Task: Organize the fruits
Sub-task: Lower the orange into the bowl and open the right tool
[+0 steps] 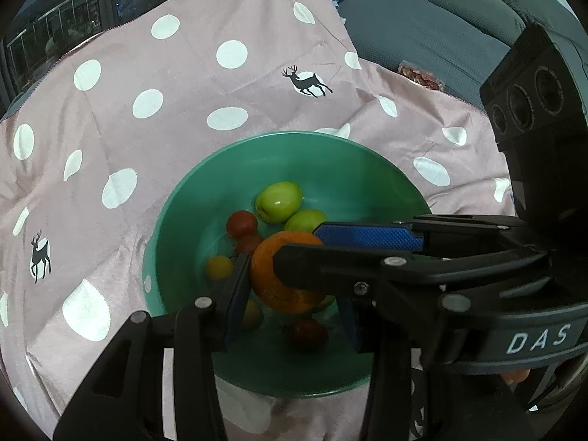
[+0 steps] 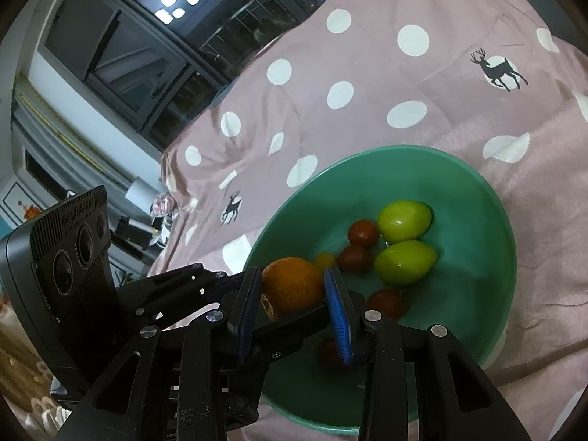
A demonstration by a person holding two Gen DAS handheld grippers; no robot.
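- Left wrist view: the left gripper (image 1: 290,290) is partly closed on the round, rough-skinned orange fruit (image 1: 283,279). Its left pad presses the peel, while its right pad is hidden behind the other tool.
- The right gripper (image 1: 299,244) reaches in from the right, and its narrow-set fingers lie across the same orange. The fruit hangs above the middle of the teal-green plastic bowl (image 1: 294,135), which sits on the pink dotted deer-print cloth (image 1: 147,147).
- Risk: two crossed grips on one ball. If either hand pulls or twists, the orange could squirt free.
- Right wrist view: both blue pads of the right gripper (image 2: 292,279) appear to touch the orange (image 2: 290,286), near the bowl's left wall (image 2: 264,246).
- If dropped, the orange would likely strike the small red tomatoes (image 2: 354,257) or the smooth green fruits (image 2: 404,261) beneath and to the right. It could bruise them or bounce out.
- The bowl rests on soft, creased cloth, so pressing down on its near rim could tip it.
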